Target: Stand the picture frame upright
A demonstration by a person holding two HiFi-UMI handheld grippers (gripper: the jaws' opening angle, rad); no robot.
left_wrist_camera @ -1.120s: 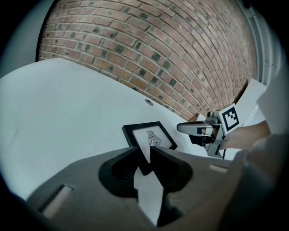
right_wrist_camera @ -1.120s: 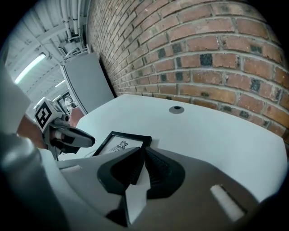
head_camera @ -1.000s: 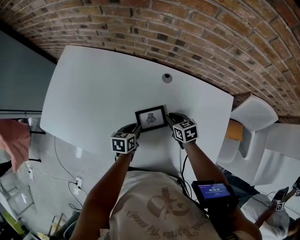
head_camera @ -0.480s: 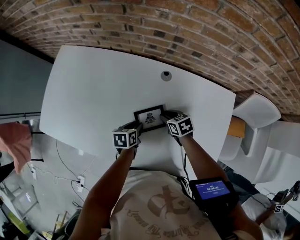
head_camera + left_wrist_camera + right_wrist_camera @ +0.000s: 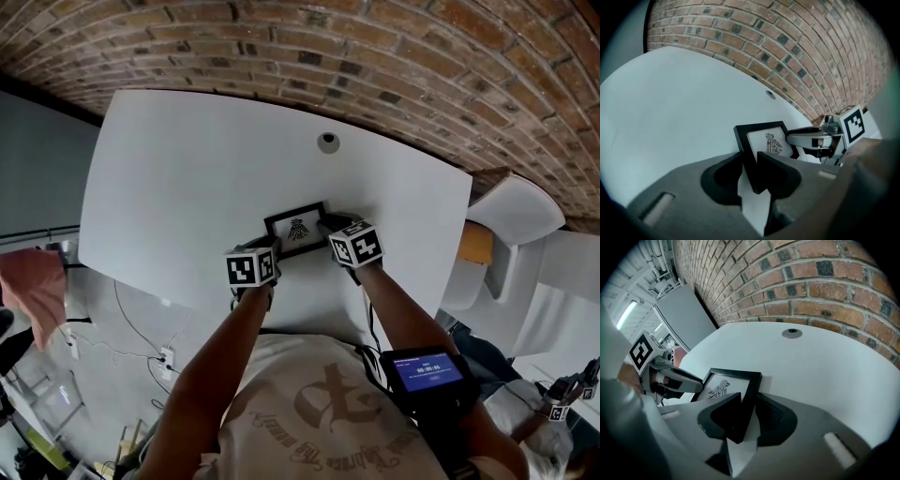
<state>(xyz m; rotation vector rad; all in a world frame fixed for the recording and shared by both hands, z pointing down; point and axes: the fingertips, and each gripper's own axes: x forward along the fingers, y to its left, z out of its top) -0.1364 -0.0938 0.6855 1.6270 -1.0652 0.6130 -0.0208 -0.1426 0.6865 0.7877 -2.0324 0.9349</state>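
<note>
Both grippers have drawn in closer to the picture frame [image 5: 296, 228] than a second ago, and the whole group sits slightly farther up the white surface [image 5: 178, 169], toward the round cable hole [image 5: 327, 142].

The frame is near the middle of the surface, on the person's side. It is lifted at a backward lean with its bird print facing the person. No view shows whether its lower edge rests on the surface.

The left gripper [image 5: 750, 158] has the frame's left edge between its fingers [image 5: 780, 174], which are closing. They look very close to the black moulding but do not clearly press it yet. The right gripper [image 5: 747, 403] has the right edge between its fingers [image 5: 719, 417]. These are also closing but stand wider, with a sliver of space on the outer side.

The step in hand looks like re-gripping both side edges so the frame can be set down standing. To do this well, both pairs of fingers should close on the moulding at about the same height. That way the frame does not twist when one side bites first.

Next, the lower edge should be brought flat onto the surface. The lean should be eased back only until whatever prop is behind the frame takes the weight; that prop is not visible in any view.

The person should then release one side at a time. If the back support is not seated, the frame is likely to tip forward or slide on the smooth surface.
</note>
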